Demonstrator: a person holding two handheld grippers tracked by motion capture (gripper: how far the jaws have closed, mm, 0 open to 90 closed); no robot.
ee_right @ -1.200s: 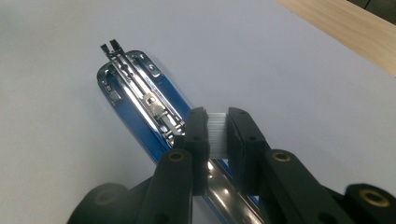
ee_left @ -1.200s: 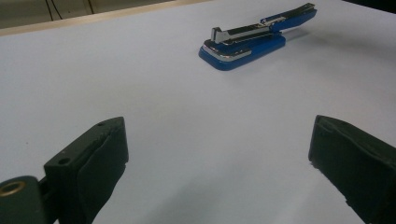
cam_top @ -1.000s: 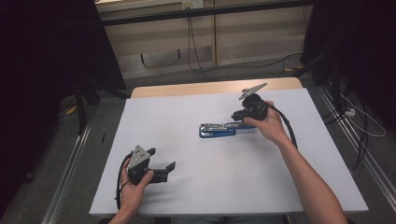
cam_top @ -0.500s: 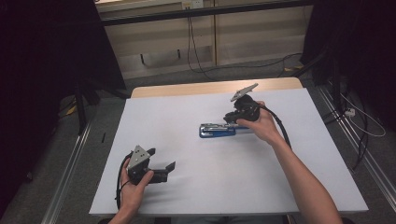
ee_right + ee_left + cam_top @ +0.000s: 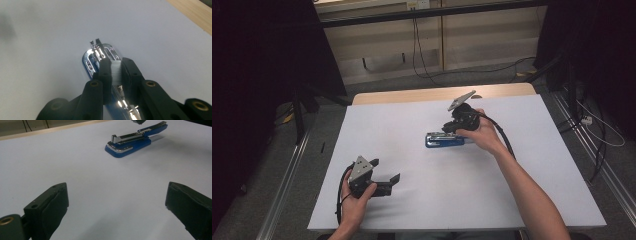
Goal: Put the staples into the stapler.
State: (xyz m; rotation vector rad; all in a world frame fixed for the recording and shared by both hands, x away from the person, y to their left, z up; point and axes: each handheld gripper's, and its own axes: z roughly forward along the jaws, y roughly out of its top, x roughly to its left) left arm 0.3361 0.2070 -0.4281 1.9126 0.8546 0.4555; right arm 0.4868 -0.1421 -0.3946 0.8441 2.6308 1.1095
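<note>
My right gripper [image 5: 451, 129] has its fingers [image 5: 105, 72] drawn narrow around a strip of staples [image 5: 115, 71], held directly above the open magazine of a blue stapler [image 5: 444, 139] that lies flat on the white tabletop [image 5: 412, 115], past the middle toward the far right corner. In the right gripper view the two black pads press on the strip from either side; the stapler's chrome channel and nose [image 5: 96, 46] show beyond the fingertips, while its rear runs under my fingers and off the bottom of the view. From the high view my hand [image 5: 484, 135] and the gripper body cover the stapler's right end, so the strip itself is too small to make out there. In the left gripper view the stapler [image 5: 132, 141] sits well ahead, its lid swung up and back, with the tip of my right gripper cut off by the top of that view. My left gripper [image 5: 384, 181] rests near the tabletop's near left corner, fingers [image 5: 50, 205] spread wide over bare white surface with nothing between them; both are cropped at the bottom of their own view.
</note>
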